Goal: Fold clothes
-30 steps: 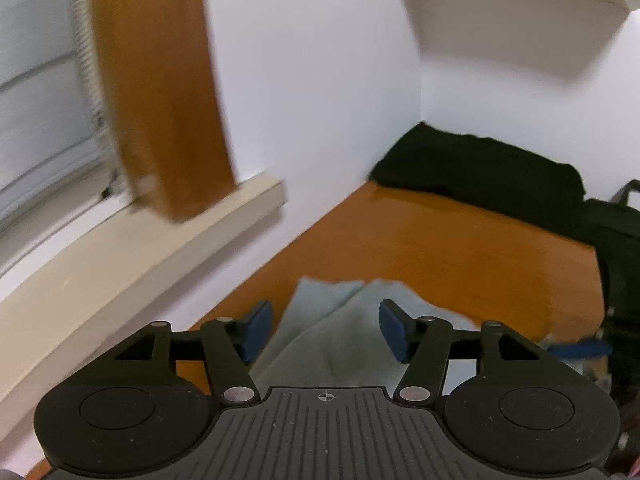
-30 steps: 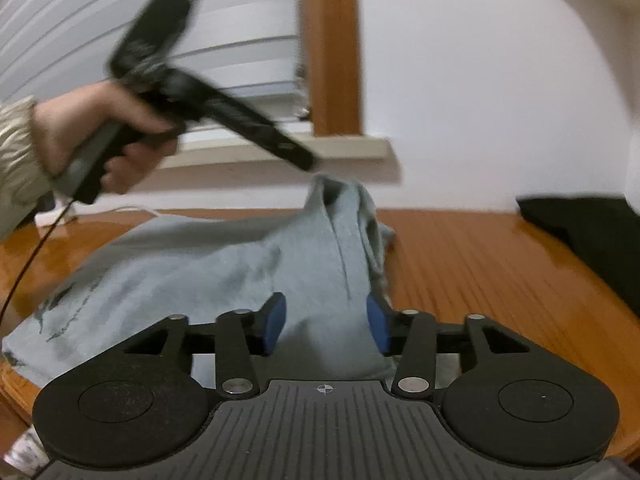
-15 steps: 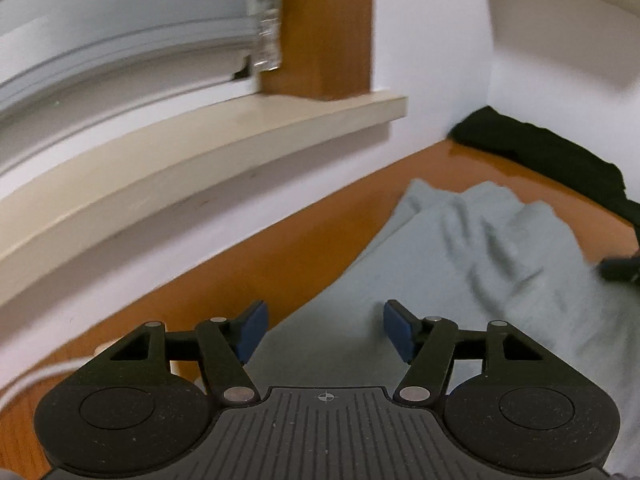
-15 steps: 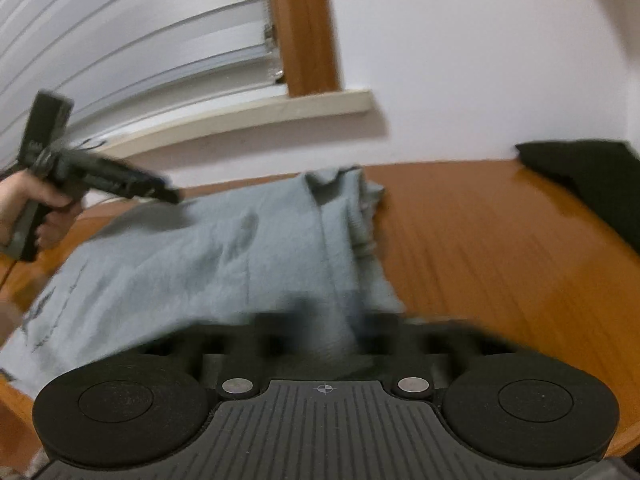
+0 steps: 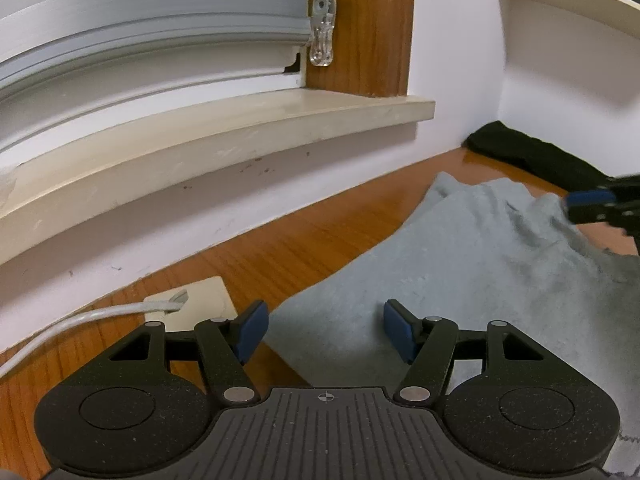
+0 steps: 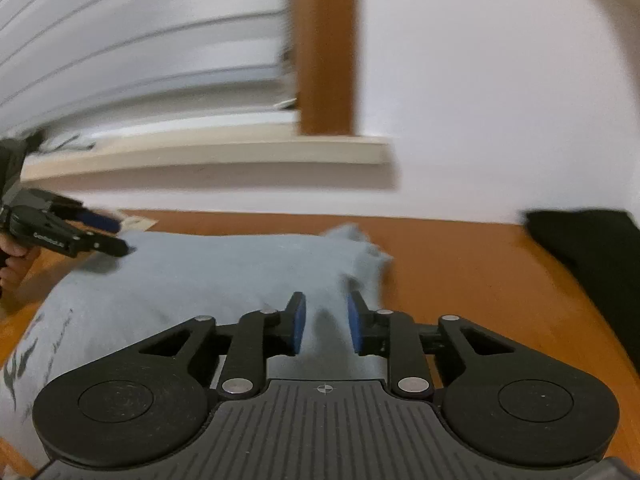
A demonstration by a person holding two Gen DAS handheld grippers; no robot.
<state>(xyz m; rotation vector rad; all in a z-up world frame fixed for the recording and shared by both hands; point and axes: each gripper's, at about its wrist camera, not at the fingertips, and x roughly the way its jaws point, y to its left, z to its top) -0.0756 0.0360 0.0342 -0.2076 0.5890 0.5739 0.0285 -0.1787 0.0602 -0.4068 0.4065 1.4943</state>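
Glossy orange-brown wooden tabletop (image 5: 304, 248), visible grain, runs up to a flat white wall. Above it a cream window sill (image 5: 224, 136) with a squared edge, scuffed along its front, a wooden frame post (image 5: 360, 28) and pale grey ribbed blinds (image 5: 152, 8).

Light grey-blue fleecy garment (image 5: 460, 280) lies spread on the tabletop, nap soft and matte, mostly flat on the near side, bunched into rumpled folds at the far end towards the wall. Dark printed marks near one edge, seen in the right wrist view; too blurred to read.

Black folded cloth (image 5: 532, 156), lumpy, sits in the corner by the wall, apart from the grey garment.

Left gripper (image 5: 324, 330): black plastic linkage, blue pads, jaws wide apart, over the garment's near edge. Nothing pinched; fabric is in the gap but pads are clear of it.

Right gripper (image 6: 326, 324): same build, jaws narrow and opening, a raised ridge of the grey fabric between the pads. Pads look just off the cloth, not pressing.

Small stuff: cream square plate (image 5: 192, 304) flat on the tabletop with a white cable (image 5: 80, 318) plugged in, just beside the left gripper; clear plastic blind-cord weight (image 5: 322, 36) on a bead chain.
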